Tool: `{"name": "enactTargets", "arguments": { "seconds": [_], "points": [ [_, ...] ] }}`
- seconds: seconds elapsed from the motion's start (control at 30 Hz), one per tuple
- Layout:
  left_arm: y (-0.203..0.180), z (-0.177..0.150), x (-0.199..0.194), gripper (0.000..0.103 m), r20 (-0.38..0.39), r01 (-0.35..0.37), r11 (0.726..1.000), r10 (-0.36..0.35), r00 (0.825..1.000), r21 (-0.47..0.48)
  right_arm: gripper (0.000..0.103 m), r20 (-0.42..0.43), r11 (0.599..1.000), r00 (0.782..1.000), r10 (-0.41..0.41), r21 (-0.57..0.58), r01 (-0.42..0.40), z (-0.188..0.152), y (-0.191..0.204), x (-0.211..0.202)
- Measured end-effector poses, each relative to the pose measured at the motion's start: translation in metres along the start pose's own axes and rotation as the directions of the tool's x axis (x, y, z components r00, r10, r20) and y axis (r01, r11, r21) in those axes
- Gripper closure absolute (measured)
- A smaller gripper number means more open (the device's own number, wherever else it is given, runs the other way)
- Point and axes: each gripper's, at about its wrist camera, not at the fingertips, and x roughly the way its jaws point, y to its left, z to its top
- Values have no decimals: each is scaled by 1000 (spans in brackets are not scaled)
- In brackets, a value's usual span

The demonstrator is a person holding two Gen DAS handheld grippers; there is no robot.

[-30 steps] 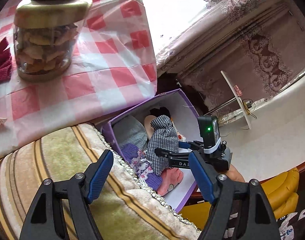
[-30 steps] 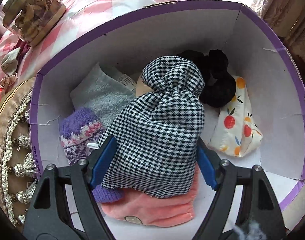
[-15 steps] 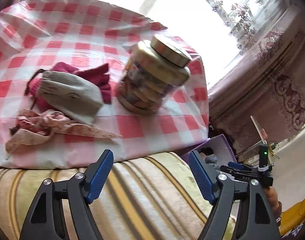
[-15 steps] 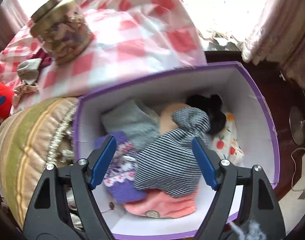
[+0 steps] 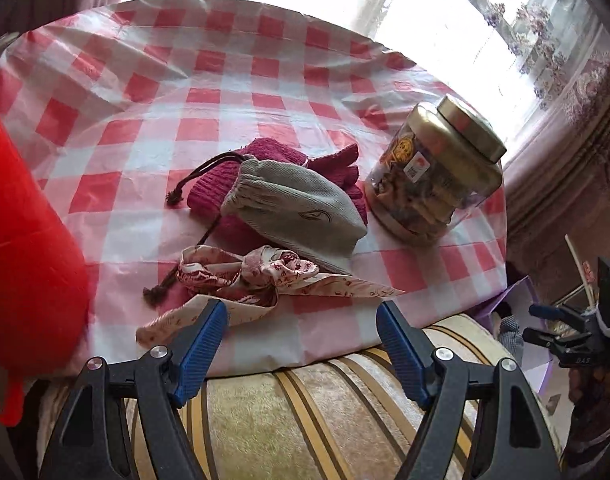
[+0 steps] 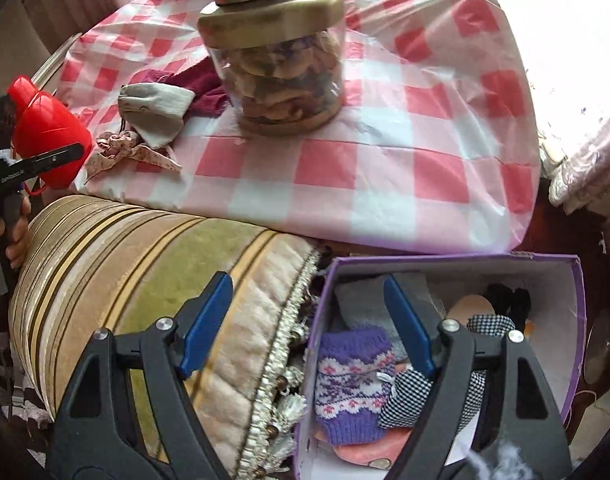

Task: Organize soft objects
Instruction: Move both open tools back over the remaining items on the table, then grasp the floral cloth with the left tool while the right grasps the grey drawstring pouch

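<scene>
On the red-checked tablecloth (image 5: 233,92) lie a grey drawstring pouch (image 5: 293,204), maroon knit gloves (image 5: 265,156) under it and a patterned fabric tie (image 5: 257,276). My left gripper (image 5: 301,332) is open and empty just short of the tie. My right gripper (image 6: 305,320) is open and empty, hovering above the left edge of the purple box (image 6: 577,320). In the box lie a purple knit sock (image 6: 353,376), a black-and-white checked pouch (image 6: 417,396), a grey cloth (image 6: 365,304), a pink item (image 6: 365,448) and a black scrunchie (image 6: 509,300).
A gold-lidded jar (image 6: 273,60) of snacks stands on the table right of the cloth pile. A red plastic object (image 5: 25,260) is close at the left. A striped cushion (image 6: 145,280) lies between table edge and box. Curtains hang behind.
My left gripper swung from the box toward the cloth pile on the table. My right gripper rose away from the checked pouch, which stays in the box, and shifted left.
</scene>
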Motion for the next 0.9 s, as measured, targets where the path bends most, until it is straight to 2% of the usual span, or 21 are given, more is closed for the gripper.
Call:
{"name": "enactTargets", "arguments": {
  "seconds": [0.23,0.37,0.5,0.53,0.57,0.6,0.77,0.9],
  "points": [
    [-8,19,32,25,-36,-94,981,102,994,172,23,2,994,999,49,-103,-48,26,43,8],
    [-4,24,51,25,-70,-121,966,140,988,229,22,5,987,996,91,-136,-89,40,63,15],
    [2,24,66,26,-128,-90,962,126,984,256,22,6,976,994,109,-188,-106,58,87,24],
    [3,22,69,40,-145,-76,963,116,983,259,22,9,973,994,111,-204,-107,62,93,26],
    [4,21,74,61,-170,-62,964,109,979,259,22,12,970,993,115,-219,-109,66,99,28],
    [5,20,78,66,-190,-56,966,107,976,254,22,14,966,993,119,-232,-113,71,105,30],
    [7,15,69,73,-178,-11,969,57,982,248,22,23,954,990,136,-273,-124,93,131,44],
    [7,3,52,75,-172,29,973,11,985,228,22,39,938,992,122,-333,-102,107,155,55]
  ]
}}
